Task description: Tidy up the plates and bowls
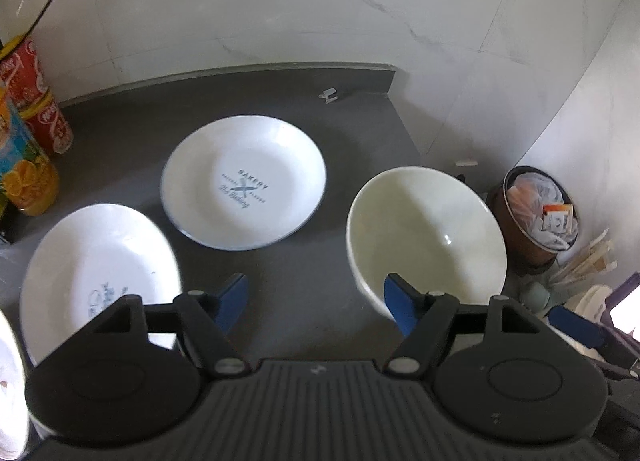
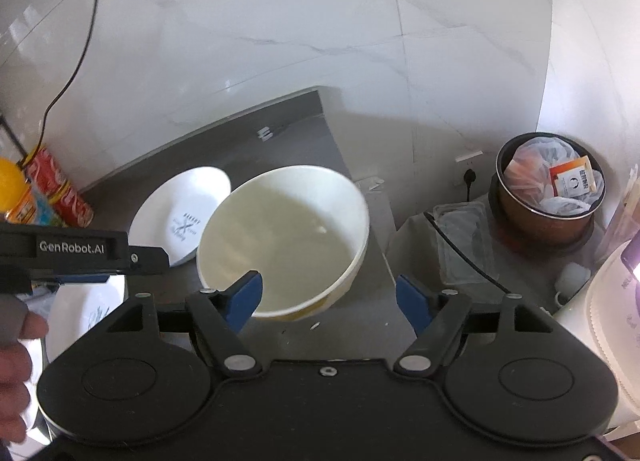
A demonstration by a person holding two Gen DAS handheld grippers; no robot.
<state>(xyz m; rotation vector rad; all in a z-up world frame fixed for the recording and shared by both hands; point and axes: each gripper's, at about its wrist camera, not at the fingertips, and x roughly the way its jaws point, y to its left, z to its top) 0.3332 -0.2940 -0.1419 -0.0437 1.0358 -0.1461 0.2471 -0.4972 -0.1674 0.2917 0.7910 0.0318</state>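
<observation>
Two white plates with blue print lie on the grey counter [image 1: 352,121]: one in the middle [image 1: 244,181], one at the near left [image 1: 100,281]. A cream bowl [image 1: 426,245] sits near the counter's right edge. My left gripper [image 1: 316,299] is open above bare counter, between the near plate and the bowl, holding nothing. In the right wrist view the right gripper [image 2: 330,295] is open at the bowl [image 2: 288,237]. Its left fingertip [image 2: 246,293] overlaps the bowl's near rim and its right one is outside the bowl. The middle plate [image 2: 180,213] lies behind the bowl.
Red cans [image 1: 40,101] and an orange juice container [image 1: 24,173] stand at the counter's back left. A brown bin [image 2: 548,189] full of rubbish sits below on the right, with a clear plastic box [image 2: 464,237] and a white appliance [image 2: 612,341]. A hand [image 2: 16,361] holds the left gripper.
</observation>
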